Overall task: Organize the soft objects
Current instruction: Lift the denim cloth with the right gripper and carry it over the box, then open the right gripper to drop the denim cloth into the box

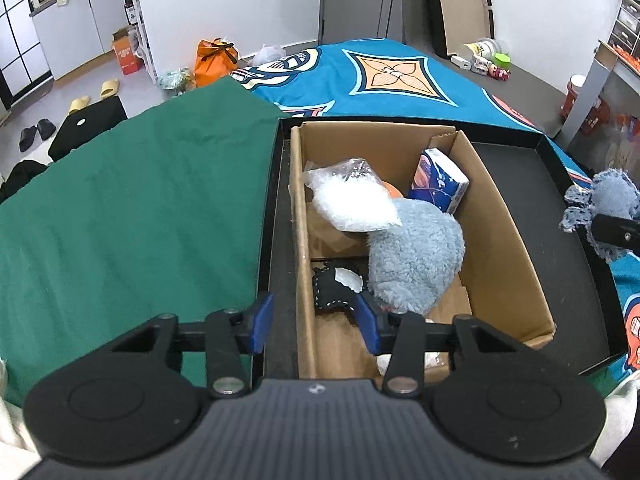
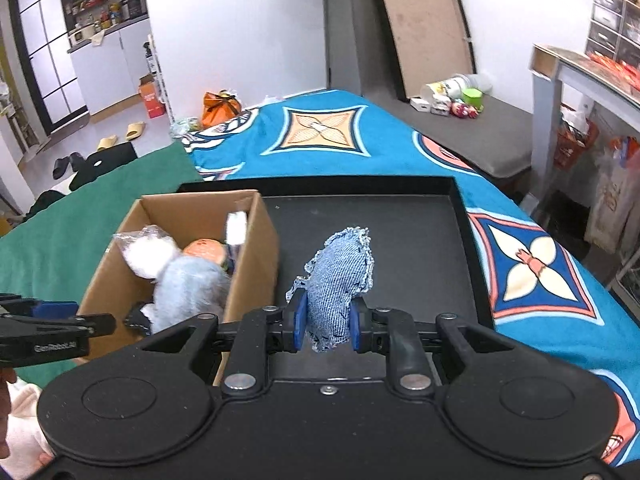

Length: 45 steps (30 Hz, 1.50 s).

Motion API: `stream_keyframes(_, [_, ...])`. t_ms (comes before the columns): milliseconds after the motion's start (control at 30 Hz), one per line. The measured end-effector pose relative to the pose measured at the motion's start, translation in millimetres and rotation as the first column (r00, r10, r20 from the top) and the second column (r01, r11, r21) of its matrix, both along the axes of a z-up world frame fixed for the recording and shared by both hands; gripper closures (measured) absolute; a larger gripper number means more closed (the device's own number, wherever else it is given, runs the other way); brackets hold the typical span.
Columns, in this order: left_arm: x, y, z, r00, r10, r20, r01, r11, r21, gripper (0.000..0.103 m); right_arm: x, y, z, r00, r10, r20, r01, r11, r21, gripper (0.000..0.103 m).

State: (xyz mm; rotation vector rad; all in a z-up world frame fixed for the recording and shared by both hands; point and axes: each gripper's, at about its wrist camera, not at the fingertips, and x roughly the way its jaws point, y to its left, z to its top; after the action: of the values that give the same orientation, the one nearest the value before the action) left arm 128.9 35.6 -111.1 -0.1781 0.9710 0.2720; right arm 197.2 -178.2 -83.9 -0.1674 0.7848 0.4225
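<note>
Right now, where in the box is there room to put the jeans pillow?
The cardboard box has bare floor along its right wall, beside the fluffy blue plush. Its left and middle are crowded. The black tray right of the box is bare.

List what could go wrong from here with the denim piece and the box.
1. The right gripper pinches only the lower end of the denim pouch; it may slip out over the black tray.
2. The cardboard box already holds a grey plush and plastic bag, so the pouch might land on top and roll off.
</note>
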Motion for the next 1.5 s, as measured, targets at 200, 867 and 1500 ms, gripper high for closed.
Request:
stream_keyframes(200, [-2.2,9.7,-6.4,1.000,0.011,-0.013,-0.012,0.997,-0.077,0.077,-6.5,23.4,2.7,0.999,0.033,-0.001,-0.033,0.999,-0.007,0.081])
stream_keyframes(867, [-4.8,17.3,-8.0,1.000,0.031,-0.001,-0.031,0.994,-0.103,0.094,-21.7,68.8,-2.7,0.994,0.105,-0.027,-0.106,0.994,-0.017,0.076])
stream_keyframes(1500, [-6.1,13.5,-5.1,1.000,0.030,-0.003,-0.030,0.996,-0.083,0.094,-24.8,61.1,-8.9,0.987,0.119,-0.108,-0.113,0.992,0.063,0.080])
